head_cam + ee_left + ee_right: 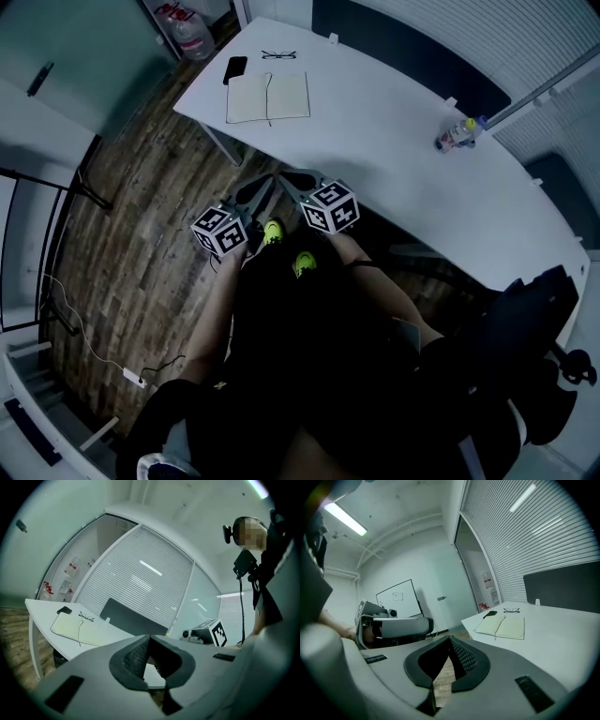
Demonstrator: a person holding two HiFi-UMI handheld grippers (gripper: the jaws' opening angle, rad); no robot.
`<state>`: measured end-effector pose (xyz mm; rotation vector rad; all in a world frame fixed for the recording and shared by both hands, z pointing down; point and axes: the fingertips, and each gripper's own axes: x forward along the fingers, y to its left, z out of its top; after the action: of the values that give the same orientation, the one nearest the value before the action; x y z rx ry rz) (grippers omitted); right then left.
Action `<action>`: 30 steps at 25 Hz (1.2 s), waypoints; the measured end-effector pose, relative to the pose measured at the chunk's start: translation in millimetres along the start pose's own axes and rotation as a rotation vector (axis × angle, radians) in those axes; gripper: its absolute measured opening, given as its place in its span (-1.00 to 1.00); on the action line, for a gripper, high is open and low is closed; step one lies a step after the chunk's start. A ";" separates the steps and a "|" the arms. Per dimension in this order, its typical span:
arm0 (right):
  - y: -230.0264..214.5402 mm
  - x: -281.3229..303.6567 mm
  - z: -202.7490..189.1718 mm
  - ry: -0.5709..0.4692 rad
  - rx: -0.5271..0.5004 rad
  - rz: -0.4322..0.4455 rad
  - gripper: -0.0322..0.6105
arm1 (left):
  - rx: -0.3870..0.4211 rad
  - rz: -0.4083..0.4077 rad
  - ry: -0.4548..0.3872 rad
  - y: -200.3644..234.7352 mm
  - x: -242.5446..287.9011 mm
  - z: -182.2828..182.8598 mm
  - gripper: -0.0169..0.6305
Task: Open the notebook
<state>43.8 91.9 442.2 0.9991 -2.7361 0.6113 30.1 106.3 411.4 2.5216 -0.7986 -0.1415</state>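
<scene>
The notebook (268, 97) lies open on the white table (394, 141), pale pages up, with a dark ribbon down the middle. It also shows at the left in the left gripper view as the notebook (75, 629), and far right of centre in the right gripper view as the notebook (503, 626). My left gripper (253, 191) and right gripper (292, 180) are side by side off the table's near edge, over the floor, well short of the notebook. Both are shut with nothing between the jaws.
A black phone (235, 67) and a pair of glasses (278, 55) lie just beyond the notebook. A small bottle (457, 135) lies on the table to the right. Water jugs (192, 36) stand on the wooden floor at the far corner. A dark chair (534, 328) stands at right.
</scene>
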 end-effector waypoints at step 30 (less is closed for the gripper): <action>64.8 2.0 11.3 -0.039 -0.072 -0.045 -0.95 | 0.025 -0.016 -0.038 -3.5 -74.4 15.5 -0.91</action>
<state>0.2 130.7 411.8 1.0641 -2.7392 0.4880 -33.1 144.3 392.6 2.5562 -0.7994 -0.1870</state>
